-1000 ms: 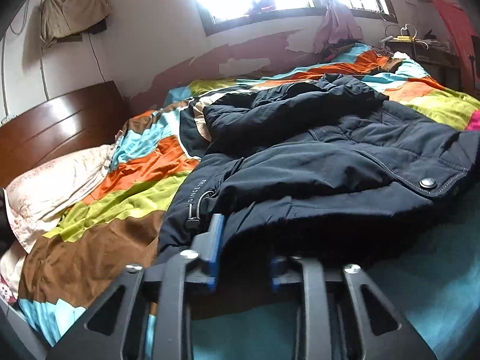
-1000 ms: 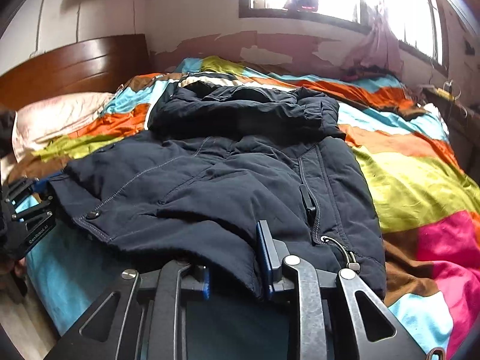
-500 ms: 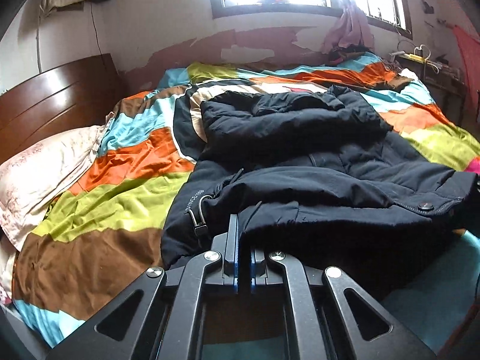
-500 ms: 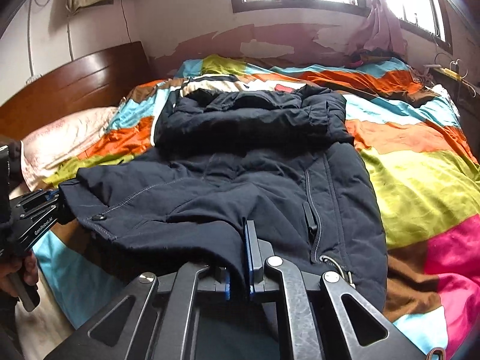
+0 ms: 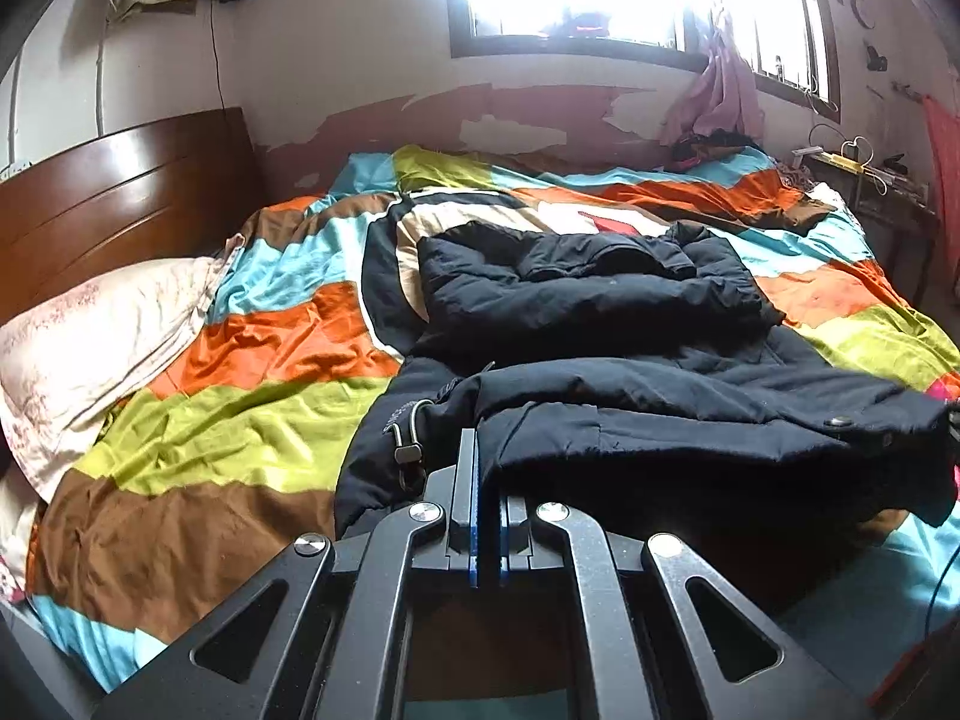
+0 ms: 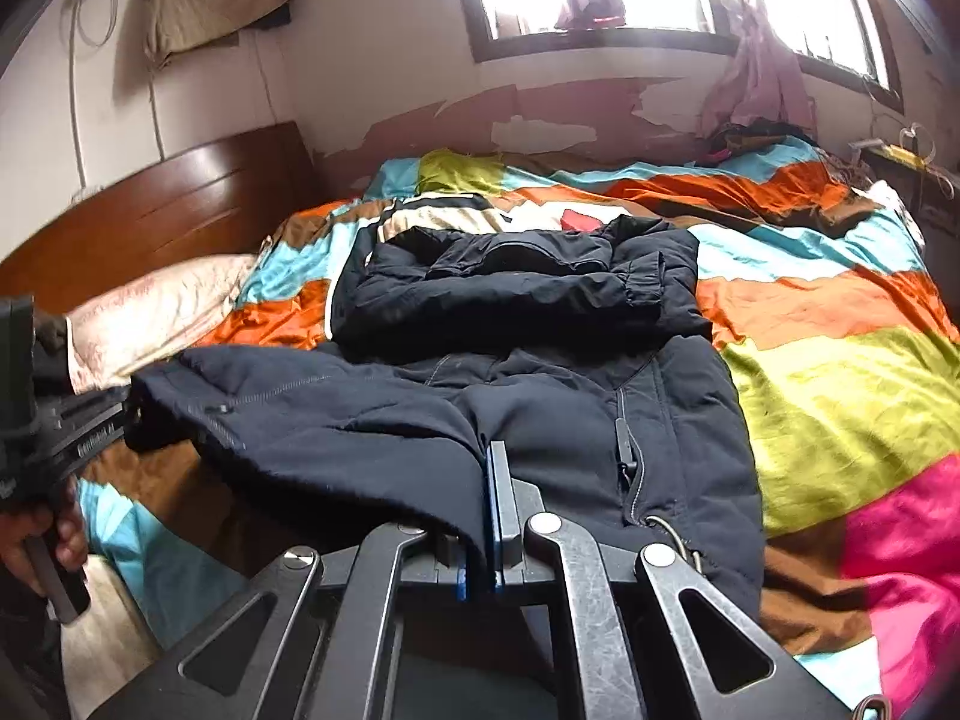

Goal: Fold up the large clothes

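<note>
Both claws, apart a second ago, are now clamped on the hem of the jacket [image 5: 600, 324], and that hem has risen off the bed. Dark and padded, the jacket lies lengthwise down the middle of the bed, hood end toward the window, sleeves folded across its upper half. Its near edge hangs lifted between the two claws. In the left wrist view the left claw [image 5: 487, 498] pinches the fabric beside a drawcord toggle [image 5: 409, 453]. In the right wrist view the right claw [image 6: 480, 534] grips the hem near the zip, and the left claw [image 6: 90, 420] shows at the far corner of the same edge. Under the jacket lies a striped quilt [image 5: 240, 420]. A pillow [image 5: 90, 348] rests by the headboard [image 5: 120, 204].
</note>
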A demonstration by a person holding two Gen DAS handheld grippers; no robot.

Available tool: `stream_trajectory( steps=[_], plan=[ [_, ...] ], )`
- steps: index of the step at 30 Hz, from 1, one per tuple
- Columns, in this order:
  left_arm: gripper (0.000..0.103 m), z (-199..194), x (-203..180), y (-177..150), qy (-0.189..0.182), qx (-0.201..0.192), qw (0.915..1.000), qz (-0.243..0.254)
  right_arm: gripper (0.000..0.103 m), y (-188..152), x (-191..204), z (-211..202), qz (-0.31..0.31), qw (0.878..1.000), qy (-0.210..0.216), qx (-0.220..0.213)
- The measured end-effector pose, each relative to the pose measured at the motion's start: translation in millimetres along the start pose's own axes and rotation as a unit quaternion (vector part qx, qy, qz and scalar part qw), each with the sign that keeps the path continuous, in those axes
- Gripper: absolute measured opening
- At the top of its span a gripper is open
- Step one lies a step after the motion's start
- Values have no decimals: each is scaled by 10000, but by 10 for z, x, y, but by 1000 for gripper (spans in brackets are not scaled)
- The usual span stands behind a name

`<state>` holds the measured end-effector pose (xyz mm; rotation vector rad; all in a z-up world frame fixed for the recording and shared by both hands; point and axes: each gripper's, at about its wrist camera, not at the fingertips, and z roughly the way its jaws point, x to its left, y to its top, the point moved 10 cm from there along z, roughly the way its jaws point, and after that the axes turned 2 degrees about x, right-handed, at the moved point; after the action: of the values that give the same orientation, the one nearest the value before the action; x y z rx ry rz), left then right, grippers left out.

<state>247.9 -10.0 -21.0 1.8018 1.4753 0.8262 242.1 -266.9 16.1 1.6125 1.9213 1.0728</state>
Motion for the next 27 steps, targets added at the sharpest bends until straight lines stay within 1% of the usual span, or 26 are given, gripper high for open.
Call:
stream_trajectory(
  steps=[1, 2, 3, 4, 5, 6, 7, 8, 11, 13, 15, 16, 17, 18, 19, 21, 24, 27],
  plan=[
    [3, 20, 8, 17, -8, 10, 10000, -24, 7, -12, 2, 18, -20, 9999, 56, 96],
    [3, 52, 10, 40, -60, 53, 9999, -101, 11, -50, 14, 45, -36, 9995, 208, 251],
    [3, 67, 20, 56, -89, 74, 9998, -140, 16, -89, 21, 56, -76, 9990, 288, 343],
    [3, 95, 20, 73, -108, 94, 9997, -175, 20, -124, 25, 58, -136, 9985, 332, 407],
    [3, 113, 19, 85, -101, 98, 9998, -170, 36, -201, 57, 62, -312, 9973, 431, 510],
    [3, 118, 10, 95, -97, 97, 9998, -160, 59, -269, 69, 62, -472, 9965, 412, 559],
    [3, 122, 4, 103, -101, 96, 9998, -154, 67, -341, 89, 63, -648, 9954, 389, 591],
    [3, 124, -6, 118, -107, 94, 9998, -138, 71, -393, 108, 67, -780, 9944, 367, 618],
    [3, 123, -14, 145, -84, 74, 9999, -83, 71, -673, 141, 177, -1481, 9851, -27, 869],
    [3, 130, -2, 152, -99, 87, 9999, -100, 71, -780, 121, 254, -1770, 9796, -368, 882],
    [3, 132, 14, 146, -112, 114, 9998, -138, 70, -834, 19, 385, -2043, 9688, -1134, 823],
    [3, 135, 20, 134, -143, 138, 9996, -182, 69, -834, -24, 436, -2106, 9644, -1398, 772],
    [3, 142, 30, 117, -177, 158, 9995, -220, 63, -825, -54, 474, -2177, 9604, -1599, 690],
    [3, 138, 29, 96, -191, 170, 9994, -241, 45, -820, -77, 498, -2218, 9578, -1711, 643],
    [3, 132, 32, 73, -184, 178, 9994, -245, 35, -808, -89, 512, -2174, 9583, -1751, 609],
    [3, 88, 45, 6, -143, 146, 9994, -285, 18, -745, -114, 460, -1918, 9653, -1713, 461],
    [3, -27, 103, -115, -129, 50, 9987, -490, 10, -606, -131, 271, -1631, 9750, -1501, 162],
    [3, -181, 134, -207, -74, -63, 9983, -572, 8, -465, -62, 28, -1569, 9784, -1337, -143]
  ],
)
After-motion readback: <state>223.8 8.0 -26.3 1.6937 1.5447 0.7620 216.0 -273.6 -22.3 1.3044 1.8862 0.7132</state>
